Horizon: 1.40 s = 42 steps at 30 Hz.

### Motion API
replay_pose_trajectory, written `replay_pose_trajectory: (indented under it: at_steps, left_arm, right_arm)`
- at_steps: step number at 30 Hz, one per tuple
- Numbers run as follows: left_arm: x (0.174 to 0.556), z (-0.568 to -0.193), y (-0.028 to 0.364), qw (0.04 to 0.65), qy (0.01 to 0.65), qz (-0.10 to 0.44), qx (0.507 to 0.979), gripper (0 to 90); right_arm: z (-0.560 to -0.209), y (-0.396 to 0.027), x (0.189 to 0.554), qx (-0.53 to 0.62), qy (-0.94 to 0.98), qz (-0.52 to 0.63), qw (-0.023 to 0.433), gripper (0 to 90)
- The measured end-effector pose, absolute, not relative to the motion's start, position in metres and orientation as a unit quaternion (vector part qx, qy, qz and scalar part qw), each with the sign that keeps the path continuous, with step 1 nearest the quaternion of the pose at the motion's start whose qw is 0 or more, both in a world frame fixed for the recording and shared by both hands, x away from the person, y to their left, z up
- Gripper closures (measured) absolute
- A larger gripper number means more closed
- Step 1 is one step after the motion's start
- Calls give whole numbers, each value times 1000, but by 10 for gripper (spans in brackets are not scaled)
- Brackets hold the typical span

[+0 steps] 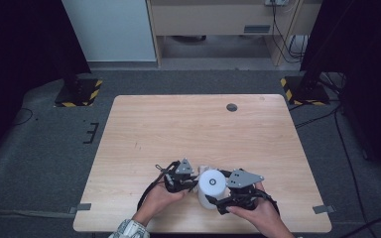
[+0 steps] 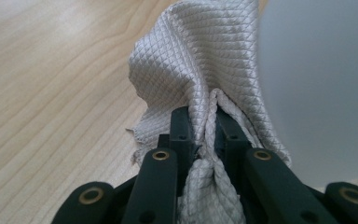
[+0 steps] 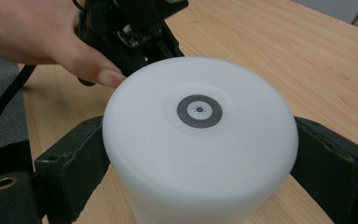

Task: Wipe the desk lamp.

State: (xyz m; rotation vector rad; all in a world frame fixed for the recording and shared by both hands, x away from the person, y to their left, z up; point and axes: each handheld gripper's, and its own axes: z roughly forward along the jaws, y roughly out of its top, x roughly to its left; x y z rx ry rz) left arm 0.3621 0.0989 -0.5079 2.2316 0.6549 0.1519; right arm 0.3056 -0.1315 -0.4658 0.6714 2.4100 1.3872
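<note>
left gripper (image 2: 205, 130) pinches the grey cloth (image 2: 200, 60); right gripper (image 3: 200, 154) is clamped around the white cylinder (image 3: 200, 140).

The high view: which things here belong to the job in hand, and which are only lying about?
In the job:
- white round plastic cylinder with a grey ring mark on top, held between the jaws of the right gripper
- beige quilted cloth, pinched by the left gripper, beside the cylinder

Lying about:
- dark round cap set in the far part of the light wooden table
</note>
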Motion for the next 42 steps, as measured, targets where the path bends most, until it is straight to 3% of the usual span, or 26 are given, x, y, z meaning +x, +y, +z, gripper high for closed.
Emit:
replay_pose_trajectory:
  at_steps: [7,14,18,25,30,40,42]
  left_arm:
    - [365,-484,101,432,260,67,861,790]
    - [370,-503,90,377,252,61,889,792]
    - [369,-505,91,376,245,58,892,792]
    - [369,-486,100,427,265,58,863,792]
    - [359,-482,105,411,264,84,868,791]
    - [329,-468,123,439,249,86,859,791]
    - [322,-473,119,422,239,89,870,791]
  right_arm:
    - [-465,-132,307,232,836,476,140,94]
    - [-465,-133,307,230,837,476,138,94]
    - [-465,-133,308,229,838,475,139,93]
    - [-465,-133,313,237,837,471,144,93]
    - [-464,-130,318,243,837,470,145,92]
    - [-464,-121,330,248,840,458,153,90]
    - [-463,-120,331,249,841,456,153,90]
